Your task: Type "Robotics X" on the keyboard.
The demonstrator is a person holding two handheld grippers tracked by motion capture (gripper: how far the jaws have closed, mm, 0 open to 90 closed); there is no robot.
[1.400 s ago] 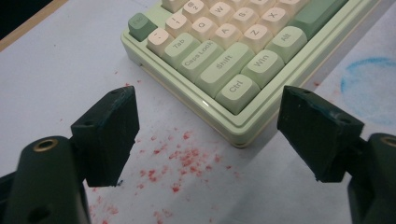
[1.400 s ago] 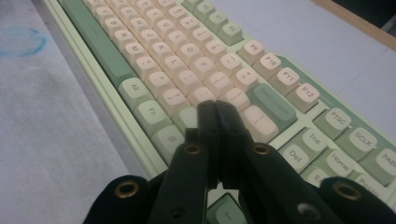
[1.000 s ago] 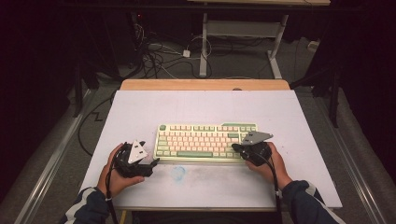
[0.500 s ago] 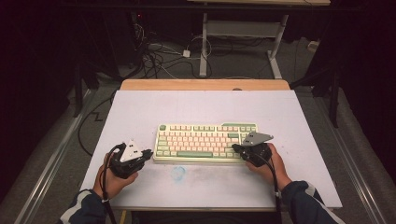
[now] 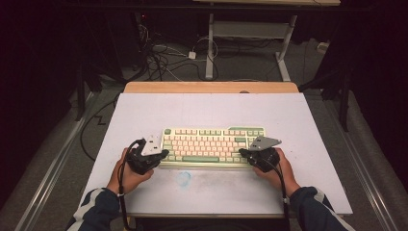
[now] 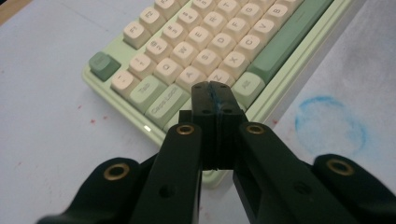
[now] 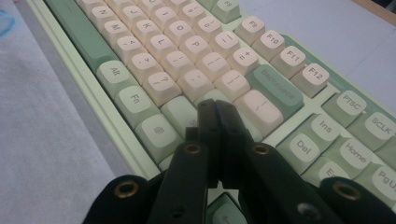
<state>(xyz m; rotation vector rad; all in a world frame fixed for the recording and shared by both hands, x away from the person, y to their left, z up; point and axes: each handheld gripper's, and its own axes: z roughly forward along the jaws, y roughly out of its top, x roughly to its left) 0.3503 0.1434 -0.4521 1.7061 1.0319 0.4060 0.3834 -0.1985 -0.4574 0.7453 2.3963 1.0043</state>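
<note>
Lying flat mid-table between both tongs: keyboard (image 5: 211, 147). Hovering closed and empty at its left end, over the Shift corner: left gripper (image 6: 215, 95). Hovering closed and empty at its right end, by Enter: right gripper (image 7: 215, 114).

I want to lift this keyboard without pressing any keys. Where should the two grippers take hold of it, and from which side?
Probably best by the two short ends of the keyboard, one gripper at each. It lies flat and long across the table, keys covering its top, so only the thin pale-green end edges look free. The left gripper and right gripper sit at those ends, jaws closed; they would need opening and lowering first.
</note>
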